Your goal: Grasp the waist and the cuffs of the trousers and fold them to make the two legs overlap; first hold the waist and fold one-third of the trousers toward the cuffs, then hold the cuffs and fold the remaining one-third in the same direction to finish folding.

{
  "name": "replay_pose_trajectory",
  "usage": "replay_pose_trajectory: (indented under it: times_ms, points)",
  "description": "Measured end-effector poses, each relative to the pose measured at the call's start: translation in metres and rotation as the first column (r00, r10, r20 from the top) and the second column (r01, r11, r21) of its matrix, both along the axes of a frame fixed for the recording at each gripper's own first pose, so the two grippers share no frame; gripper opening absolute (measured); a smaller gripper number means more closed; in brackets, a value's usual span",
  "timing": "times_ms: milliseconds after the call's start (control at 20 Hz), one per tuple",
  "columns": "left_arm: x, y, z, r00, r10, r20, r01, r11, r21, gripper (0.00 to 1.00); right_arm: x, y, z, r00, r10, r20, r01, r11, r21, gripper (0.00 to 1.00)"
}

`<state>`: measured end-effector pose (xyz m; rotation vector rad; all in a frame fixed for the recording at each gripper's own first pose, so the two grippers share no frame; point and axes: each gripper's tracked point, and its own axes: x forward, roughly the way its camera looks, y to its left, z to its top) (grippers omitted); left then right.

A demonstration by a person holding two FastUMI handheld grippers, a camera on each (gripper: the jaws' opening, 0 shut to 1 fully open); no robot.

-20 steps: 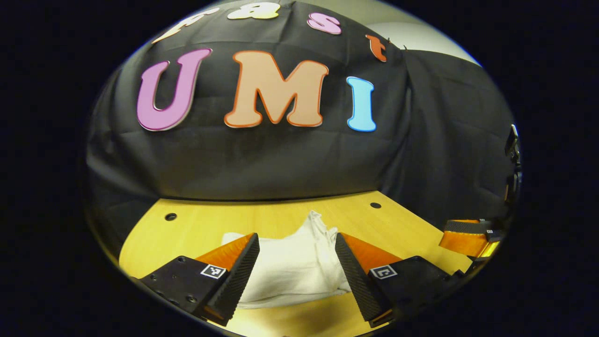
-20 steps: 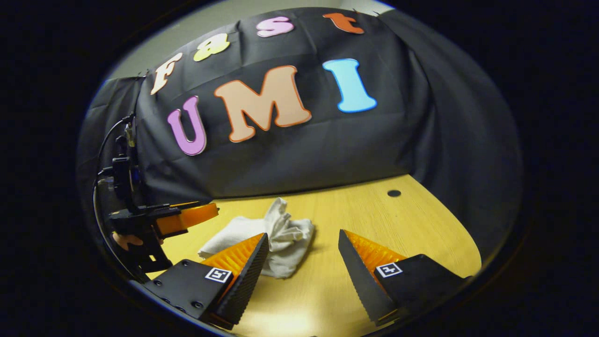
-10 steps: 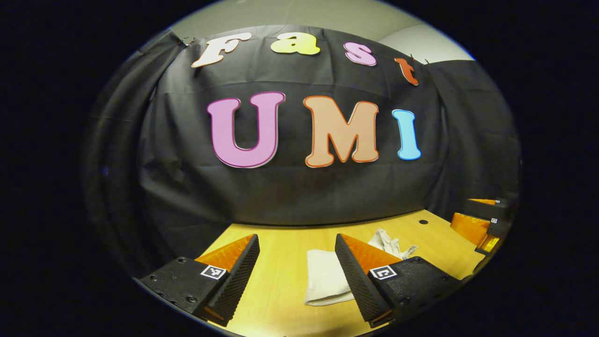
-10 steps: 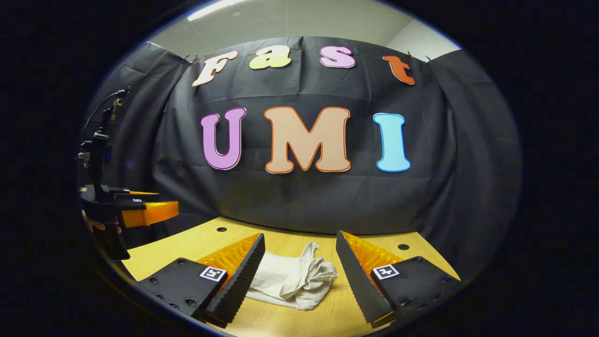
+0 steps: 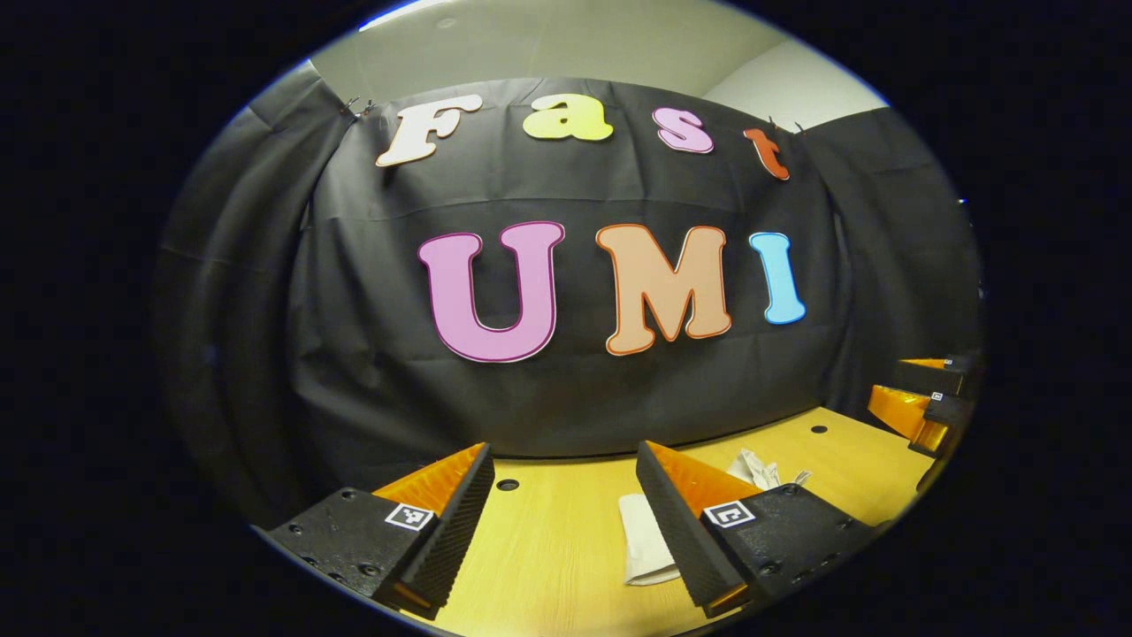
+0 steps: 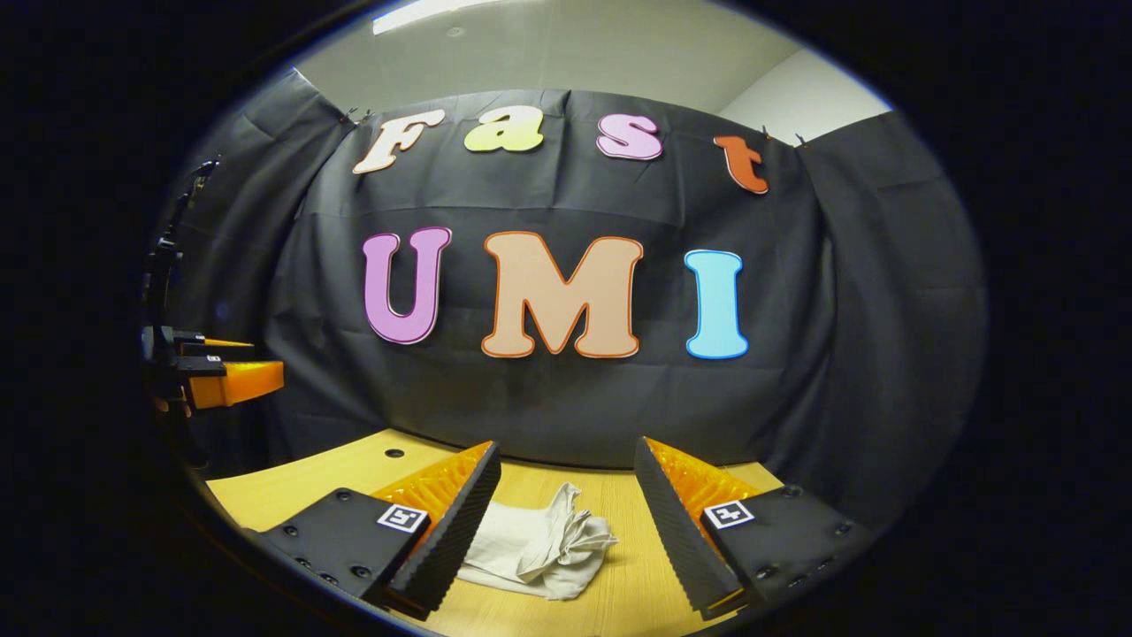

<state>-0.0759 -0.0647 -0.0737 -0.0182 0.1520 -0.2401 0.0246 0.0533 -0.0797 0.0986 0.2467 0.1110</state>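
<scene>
The white trousers (image 6: 535, 547) lie folded into a small bundle on the yellow wooden table (image 6: 637, 584), with a bunched, crumpled end toward the right. In the left gripper view the trousers (image 5: 644, 548) show partly behind my right-hand finger. My left gripper (image 5: 562, 531) is open and held above the table, left of the bundle, holding nothing. My right gripper (image 6: 566, 531) is open too, raised over the near side of the bundle with nothing between its fingers. Each gripper appears at the edge of the other's view: the right gripper (image 5: 920, 402), the left gripper (image 6: 217, 376).
The table has small round holes (image 5: 508, 485) (image 5: 819, 429) (image 6: 394, 453) near its back edge. The black cloth wall (image 6: 566, 398) stands right behind the table. Bare tabletop (image 5: 548, 566) lies to the left of the bundle.
Both grippers have drawn back and tilted up from the bundle. The left one has swung left, so the trousers slid to the right in its view. The trousers lie still.
</scene>
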Motion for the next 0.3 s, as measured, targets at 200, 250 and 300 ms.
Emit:
replay_pose_trajectory:
  times_ms: [200,250,300]
  points:
    - [-0.0027,0.0028,0.0052,1.0,-0.001,0.014,0.001,1.0,-0.018,0.97,-0.0056,-0.003,0.011,0.999,-0.031,0.013,0.031,0.999,0.009,0.98]
    - [-0.0028,0.0023,0.0039,1.0,-0.003,0.015,0.003,1.0,-0.019,0.96,-0.0059,-0.0026,0.012,0.999,-0.034,0.019,0.034,0.999,0.002,0.98]
    - [-0.0032,0.0033,0.0042,1.0,-0.005,0.016,0.006,1.0,-0.018,0.96,-0.0068,-0.0024,0.0138,0.999,-0.038,0.023,0.038,0.999,-0.004,0.98]
